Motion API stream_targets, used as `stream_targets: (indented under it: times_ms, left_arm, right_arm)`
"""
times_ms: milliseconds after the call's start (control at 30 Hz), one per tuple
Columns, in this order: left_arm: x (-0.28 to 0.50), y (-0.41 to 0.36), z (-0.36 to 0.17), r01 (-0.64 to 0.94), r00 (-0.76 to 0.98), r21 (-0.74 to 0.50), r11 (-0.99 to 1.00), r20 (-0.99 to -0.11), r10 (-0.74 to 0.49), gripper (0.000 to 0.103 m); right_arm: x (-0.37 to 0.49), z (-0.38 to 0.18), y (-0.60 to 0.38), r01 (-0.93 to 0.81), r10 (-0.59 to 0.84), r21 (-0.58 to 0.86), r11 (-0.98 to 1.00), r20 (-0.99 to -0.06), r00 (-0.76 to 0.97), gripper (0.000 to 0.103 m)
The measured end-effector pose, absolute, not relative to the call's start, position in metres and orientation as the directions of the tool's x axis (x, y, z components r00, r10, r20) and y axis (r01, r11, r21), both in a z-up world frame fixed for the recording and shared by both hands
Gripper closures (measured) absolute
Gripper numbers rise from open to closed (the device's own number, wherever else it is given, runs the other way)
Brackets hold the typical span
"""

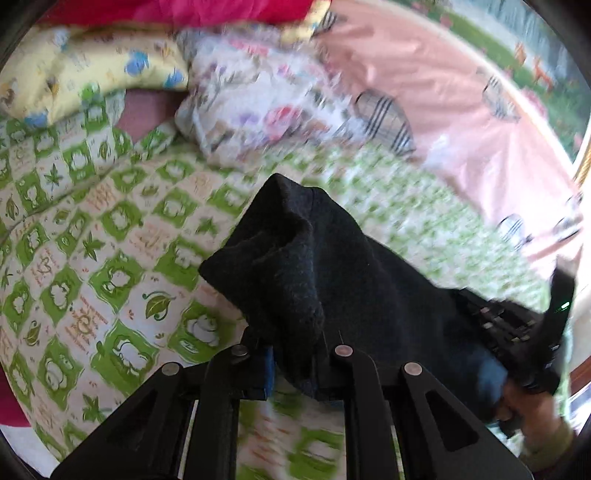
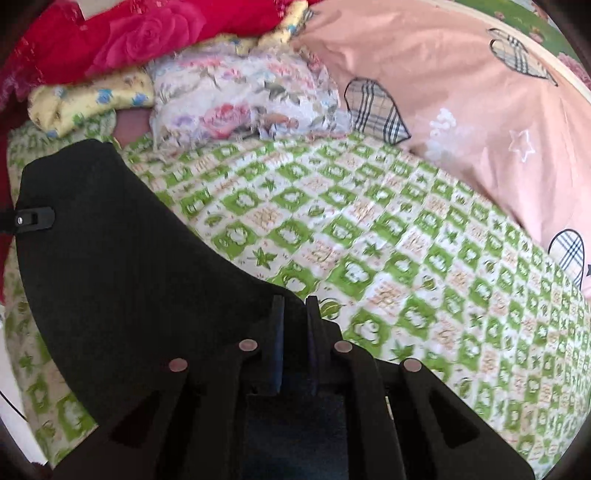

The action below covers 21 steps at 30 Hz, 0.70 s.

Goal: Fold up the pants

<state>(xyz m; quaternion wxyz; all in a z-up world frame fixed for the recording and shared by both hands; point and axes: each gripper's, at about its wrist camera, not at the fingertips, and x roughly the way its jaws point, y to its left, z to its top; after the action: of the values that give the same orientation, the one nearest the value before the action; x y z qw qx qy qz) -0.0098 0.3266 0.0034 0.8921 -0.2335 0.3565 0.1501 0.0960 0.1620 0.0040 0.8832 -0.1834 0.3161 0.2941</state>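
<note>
The black pants are held up over a green-and-white patterned bedsheet. My left gripper is shut on a bunched fold of the pants, which drapes over its fingers and stretches right toward my right gripper, seen at the right edge with a hand behind it. In the right wrist view the pants hang as a broad black sheet to the left. My right gripper is shut on their edge, fingers close together. The left gripper shows small at the far left.
Pillows lie at the head of the bed: a yellow one, a floral one and a red rose-print blanket. A pink quilt with plaid hearts lies along the right side. The bedsheet spreads under the grippers.
</note>
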Motion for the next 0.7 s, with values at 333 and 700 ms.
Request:
stream_targets:
  times_ms: [333,700]
  left_arm:
    - [-0.027,0.319,0.01,-0.491,0.66,-0.197,0.849,-0.719,0.216,0.056]
    - [-0.015,0.218,0.062,-0.17,0.765,-0.213,0.962,-0.644,-0.008,0.048]
  right_arm:
    - [0.084,0.023,0.105,-0.546,0.432,0.044,0.837,-0.666,0.608,0.062]
    - [0.007,0.034,-0.037,-0.377,0.462,0.273,0.885,-0.618,0.636,0.061]
